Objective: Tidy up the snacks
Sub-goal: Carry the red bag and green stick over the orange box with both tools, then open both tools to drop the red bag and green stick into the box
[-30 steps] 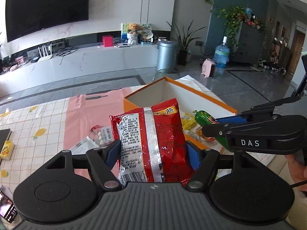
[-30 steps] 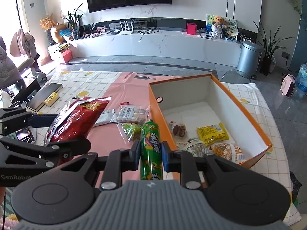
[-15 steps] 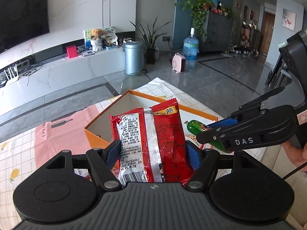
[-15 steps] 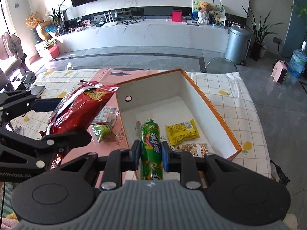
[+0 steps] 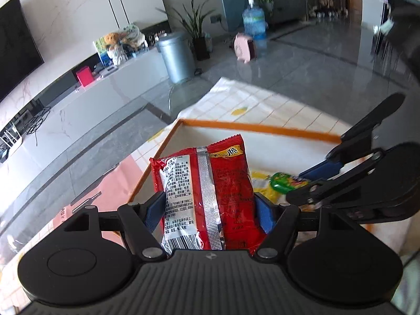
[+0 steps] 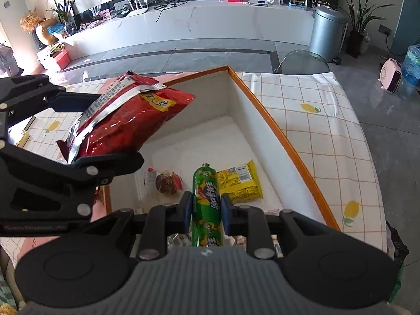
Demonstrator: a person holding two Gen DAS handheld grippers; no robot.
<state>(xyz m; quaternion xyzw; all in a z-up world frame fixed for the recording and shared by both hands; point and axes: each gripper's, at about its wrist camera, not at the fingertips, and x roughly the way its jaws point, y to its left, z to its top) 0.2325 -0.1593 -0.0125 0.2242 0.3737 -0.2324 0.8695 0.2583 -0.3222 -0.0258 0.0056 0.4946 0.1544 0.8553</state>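
**Hand-held grippers held over the orange box, each clamped on a snack**

The left hand-held gripper (image 5: 208, 204) is closed on a red snack bag (image 5: 207, 197), held above the left rim of the orange-edged box (image 6: 288, 147). The right hand-held gripper (image 6: 206, 210) is closed on a green sausage stick (image 6: 206, 202) over the box's near end. Inside lie a yellow packet (image 6: 240, 181) and a brown wrapped snack (image 6: 166, 183). Packets under the right gripper are mostly hidden. The box sits on the checked-cloth bench (image 6: 328, 120).

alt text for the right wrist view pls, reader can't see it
The right gripper holds a green sausage stick over an open orange-rimmed box on a lemon-print tablecloth. At left, the left gripper carries a red snack bag over the box's near corner; a yellow packet lies inside.
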